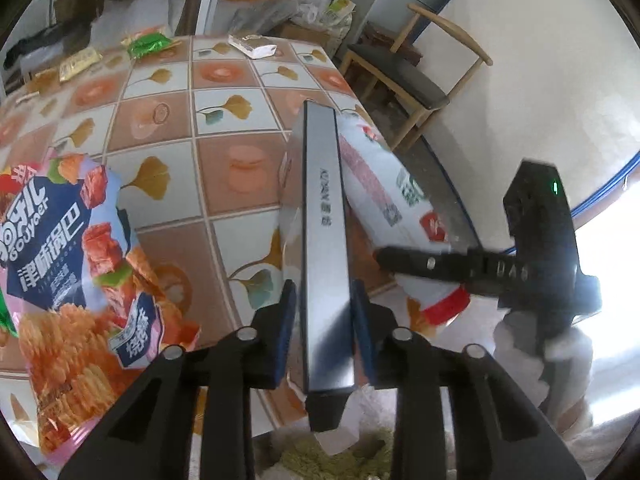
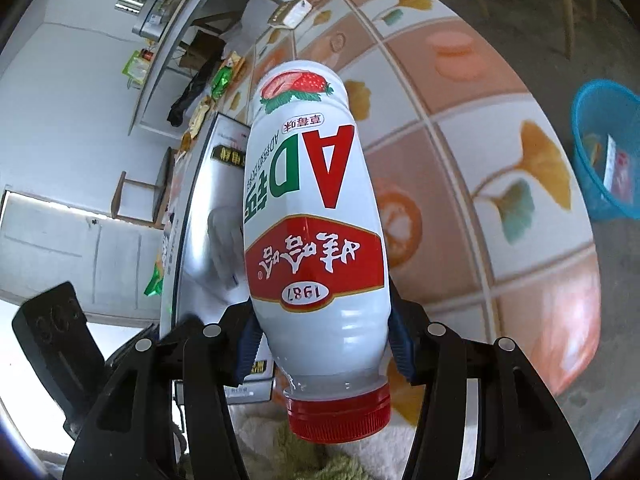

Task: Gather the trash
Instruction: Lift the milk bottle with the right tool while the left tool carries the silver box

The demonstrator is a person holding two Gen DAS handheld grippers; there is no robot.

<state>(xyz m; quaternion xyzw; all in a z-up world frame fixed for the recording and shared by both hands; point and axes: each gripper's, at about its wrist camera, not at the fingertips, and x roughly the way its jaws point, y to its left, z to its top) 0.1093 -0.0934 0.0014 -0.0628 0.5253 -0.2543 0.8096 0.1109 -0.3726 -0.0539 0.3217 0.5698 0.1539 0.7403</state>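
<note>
The tiled bench [image 1: 168,128] carries a snack bag [image 1: 80,280] left of the silver box [image 1: 324,248]; left gripper [image 1: 322,316] jaws clamp that box; right gripper [image 2: 320,344] jaws clamp the white bottle [image 2: 316,220] beside it, above the bench.

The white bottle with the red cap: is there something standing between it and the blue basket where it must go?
Nothing visible does. The right gripper holds the white bottle above the tiled table. The blue basket sits on the floor beyond the table edge, and the stretch of table between them is bare.
</note>
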